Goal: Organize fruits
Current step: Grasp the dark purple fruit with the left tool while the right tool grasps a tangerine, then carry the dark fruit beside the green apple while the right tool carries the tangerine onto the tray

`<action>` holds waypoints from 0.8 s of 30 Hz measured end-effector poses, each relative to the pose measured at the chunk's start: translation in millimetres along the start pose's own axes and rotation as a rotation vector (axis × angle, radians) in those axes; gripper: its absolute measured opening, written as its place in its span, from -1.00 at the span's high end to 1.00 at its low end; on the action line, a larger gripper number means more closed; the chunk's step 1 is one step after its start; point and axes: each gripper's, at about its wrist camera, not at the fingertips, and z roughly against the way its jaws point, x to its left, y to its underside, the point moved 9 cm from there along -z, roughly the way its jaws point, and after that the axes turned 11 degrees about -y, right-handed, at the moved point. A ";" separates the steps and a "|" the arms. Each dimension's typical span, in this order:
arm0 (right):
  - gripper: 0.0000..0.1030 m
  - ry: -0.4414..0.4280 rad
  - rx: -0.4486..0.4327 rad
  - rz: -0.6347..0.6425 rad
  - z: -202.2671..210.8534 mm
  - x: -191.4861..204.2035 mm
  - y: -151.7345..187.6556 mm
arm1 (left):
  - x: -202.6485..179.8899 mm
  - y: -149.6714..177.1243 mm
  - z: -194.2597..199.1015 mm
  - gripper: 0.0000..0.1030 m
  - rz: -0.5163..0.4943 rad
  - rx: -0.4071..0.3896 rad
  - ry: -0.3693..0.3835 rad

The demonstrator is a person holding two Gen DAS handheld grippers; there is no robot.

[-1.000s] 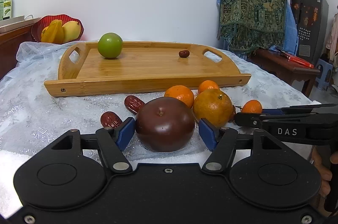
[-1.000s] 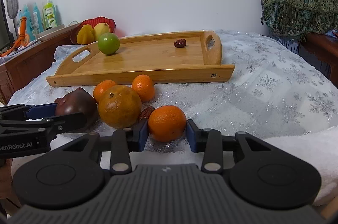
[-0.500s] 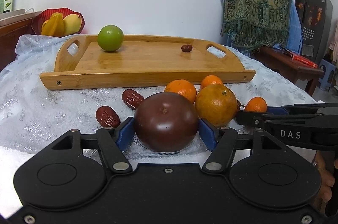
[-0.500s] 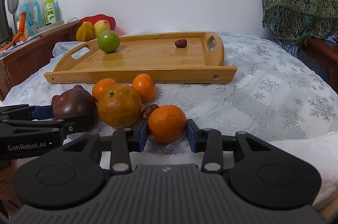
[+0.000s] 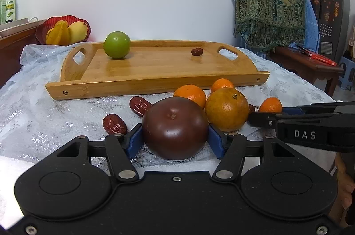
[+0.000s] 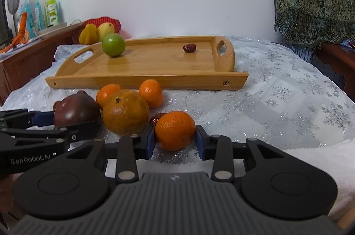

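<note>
A dark purple round fruit (image 5: 175,124) sits on the lace tablecloth between the blue pads of my left gripper (image 5: 175,138). Its jaws are closing and both pads touch the fruit's sides. My right gripper (image 6: 175,138) is closing too, its pads pressed on a small mandarin (image 6: 175,129). Between the two stand a large orange (image 5: 226,109) and two more mandarins (image 5: 189,94). Two red dates (image 5: 138,103) lie left of them. Behind is a wooden tray (image 5: 155,84) holding a green fruit (image 5: 117,44) and one date (image 5: 197,51).
A red bowl of yellow fruit (image 5: 64,30) stands behind the tray's left end, with bottles (image 6: 52,11) on a wooden sideboard beyond. A patterned cloth (image 5: 268,2) hangs at the right above a dark low table (image 5: 310,66). A white towel (image 6: 310,159) covers the table's near edge.
Both pairs of jaws have narrowed: the left pads now touch the purple fruit and the right pads press the mandarin. Neither hand nor any fruit has shifted.
</note>
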 end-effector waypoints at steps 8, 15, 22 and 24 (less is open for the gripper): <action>0.21 0.015 -0.082 -0.026 7.1 -2.7 -17.9 | 5.3 -11.2 9.4 -0.13 -0.002 -0.040 0.003; 0.21 0.003 -0.112 -0.032 -3.2 -4.0 -41.4 | 14.9 -34.5 9.9 -0.13 -0.027 -0.080 -0.012; 0.21 -0.013 -0.138 -0.050 -15.4 -8.5 -69.8 | 37.0 -64.1 -4.9 -0.13 -0.001 -0.097 -0.045; 0.21 -0.003 -0.146 -0.031 -19.6 -8.9 -77.7 | 42.9 -73.0 -11.8 -0.13 0.001 -0.099 -0.063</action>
